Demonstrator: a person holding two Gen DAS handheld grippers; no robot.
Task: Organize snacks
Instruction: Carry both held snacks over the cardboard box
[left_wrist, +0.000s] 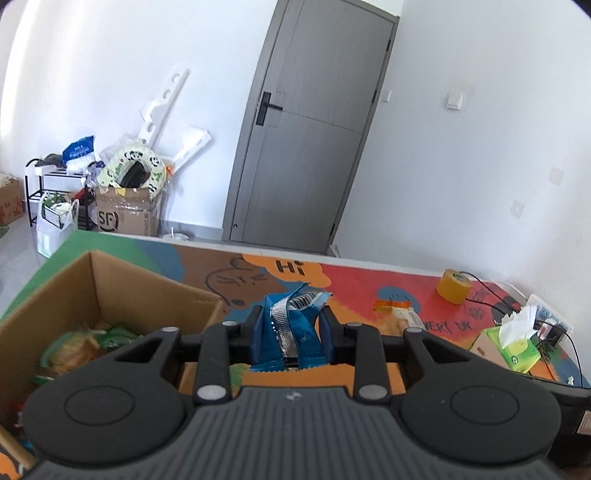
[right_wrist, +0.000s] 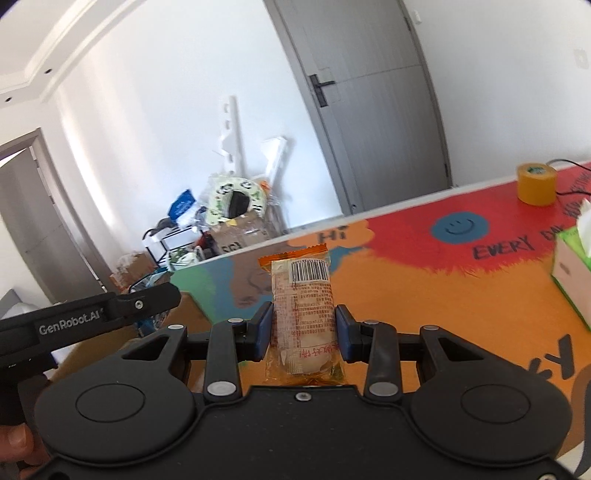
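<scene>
My left gripper (left_wrist: 290, 325) is shut on a blue snack packet (left_wrist: 291, 332) with a silver strip, held above the colourful table just right of an open cardboard box (left_wrist: 110, 280). The box holds green and yellow snack bags (left_wrist: 81, 343). My right gripper (right_wrist: 303, 328) is shut on an orange-edged clear snack packet (right_wrist: 303, 306) with a barcode, held upright above the table. That orange packet also shows in the left wrist view (left_wrist: 400, 314), to the right of the blue one. The left gripper's body (right_wrist: 92, 317) shows at the left of the right wrist view.
A yellow tape roll (left_wrist: 454, 286) stands at the table's far right, also in the right wrist view (right_wrist: 536, 184). A green tissue box (left_wrist: 511, 345) sits near the right edge, with black cables beside it. Behind the table are a grey door (left_wrist: 314, 129) and floor clutter (left_wrist: 125, 192).
</scene>
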